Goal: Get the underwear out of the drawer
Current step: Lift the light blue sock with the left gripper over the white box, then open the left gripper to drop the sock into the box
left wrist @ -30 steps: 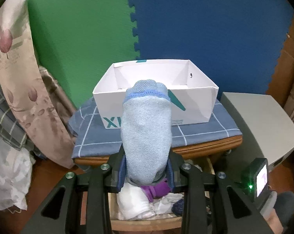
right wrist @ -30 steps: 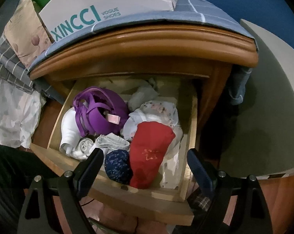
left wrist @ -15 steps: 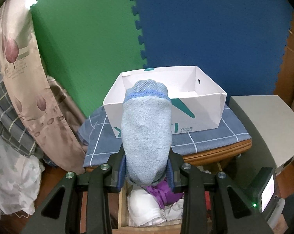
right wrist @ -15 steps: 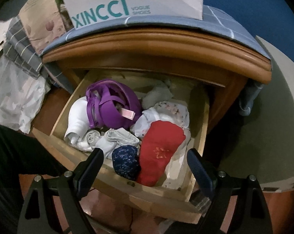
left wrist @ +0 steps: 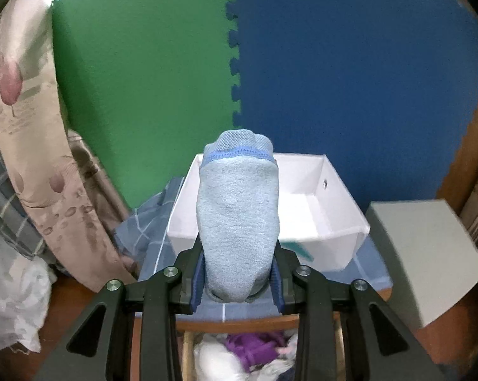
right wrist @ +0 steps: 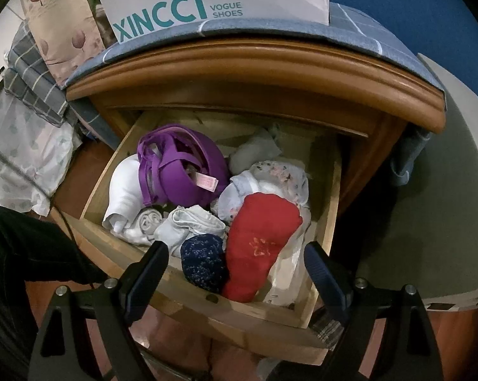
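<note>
Left gripper [left wrist: 237,281] clenched on a rolled light-blue garment [left wrist: 238,219], pads pressing both its sides; the roll stands up between the jaws, darker blue band at its far tip. It is clear of the drawer [right wrist: 204,298] and carried above the cabinet top, in line with the white box [left wrist: 334,219] just beyond it. Right gripper [right wrist: 235,270] released, jaws wide, nothing between them, hanging over the drawer's near edge. Drawer pulled out and far from empty: near front, a dark blue speckled roll [right wrist: 203,262] beside a red piece [right wrist: 261,241]; left of these a pale folded piece [right wrist: 194,225] and a white bundle [right wrist: 124,197]; farther in, a purple bra [right wrist: 178,166] at left, a floral white piece [right wrist: 270,179] at right, a grey roll [right wrist: 254,154] at the back. Beyond the drawer, the cabinet top carries a blue checked cloth [left wrist: 226,309] with the box sitting on it; box interior looks bare on the visible right side, the rest hidden behind the roll. A grey block [left wrist: 426,250] stands right of the cabinet; green mat [left wrist: 143,79] and blue mat [left wrist: 350,73] form the far wall, curtain [left wrist: 32,127] at left. Judgement: one item is out and about to be set down, likely in the box; release not yet done. Many pieces remain, and the open right gripper is well placed for the red or speckled one.
</note>
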Demonstrator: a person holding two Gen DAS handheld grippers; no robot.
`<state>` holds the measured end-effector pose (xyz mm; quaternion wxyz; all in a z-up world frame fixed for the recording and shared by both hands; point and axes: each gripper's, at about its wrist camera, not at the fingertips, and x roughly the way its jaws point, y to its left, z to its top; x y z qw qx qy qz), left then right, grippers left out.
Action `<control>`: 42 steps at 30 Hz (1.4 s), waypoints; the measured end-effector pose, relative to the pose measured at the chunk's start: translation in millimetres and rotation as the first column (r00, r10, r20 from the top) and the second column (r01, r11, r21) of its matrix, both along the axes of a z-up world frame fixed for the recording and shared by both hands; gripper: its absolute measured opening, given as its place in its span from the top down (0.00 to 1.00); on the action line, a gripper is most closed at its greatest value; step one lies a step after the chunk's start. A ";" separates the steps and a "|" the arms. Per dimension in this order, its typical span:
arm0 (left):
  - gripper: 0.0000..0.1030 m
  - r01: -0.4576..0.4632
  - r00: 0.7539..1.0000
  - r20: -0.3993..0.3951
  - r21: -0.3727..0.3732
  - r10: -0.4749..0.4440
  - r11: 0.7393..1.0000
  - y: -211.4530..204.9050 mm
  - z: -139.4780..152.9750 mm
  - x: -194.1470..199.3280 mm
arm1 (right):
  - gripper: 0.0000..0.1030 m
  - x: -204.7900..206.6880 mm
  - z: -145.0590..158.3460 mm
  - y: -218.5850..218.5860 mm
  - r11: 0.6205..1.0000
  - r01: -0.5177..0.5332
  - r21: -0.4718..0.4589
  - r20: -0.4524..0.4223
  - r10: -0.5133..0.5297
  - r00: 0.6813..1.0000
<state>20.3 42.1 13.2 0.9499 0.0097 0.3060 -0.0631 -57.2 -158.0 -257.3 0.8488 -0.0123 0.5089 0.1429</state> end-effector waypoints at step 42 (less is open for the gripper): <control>0.70 -0.052 0.830 -0.534 0.212 0.160 0.976 -13.6 -113.1 275.7 | 0.13 -2.2 -6.9 10.6 0.995 -0.044 0.087 -0.082 0.051 0.995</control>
